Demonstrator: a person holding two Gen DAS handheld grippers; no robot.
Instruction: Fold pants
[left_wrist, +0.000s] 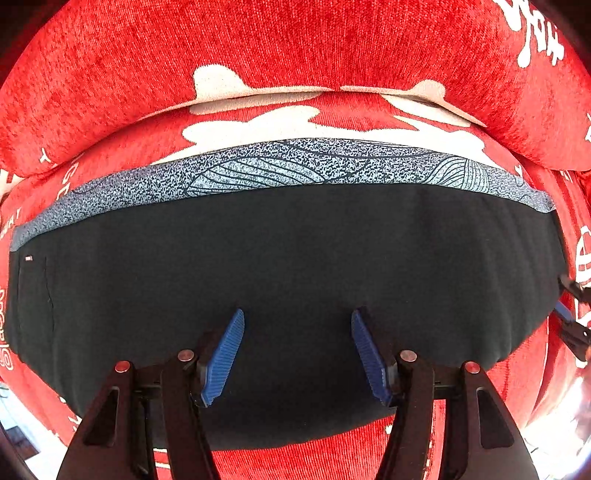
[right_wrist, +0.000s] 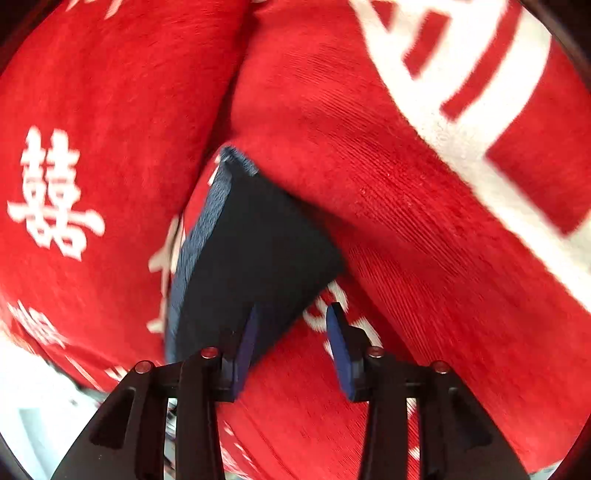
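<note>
On red sofa: folded pants.

Red sofa cover — dark pants

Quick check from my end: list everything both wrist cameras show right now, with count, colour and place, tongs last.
Dark navy fabric pants: one, folded flat on the seat, directly under the left tongs.
Speckled blue-grey patterned band: one, along the pants' far edge.
Red plush sofa cover with white characters: one, over seat and backrest, beneath the pants.
Left tongs: one, black with blue pads, open above the pants, nothing between the pads.
Right tongs: one, black with blue pads, open at the pants' near corner, pads not pressing on it; also visible at the right edge of the left view.
</note>
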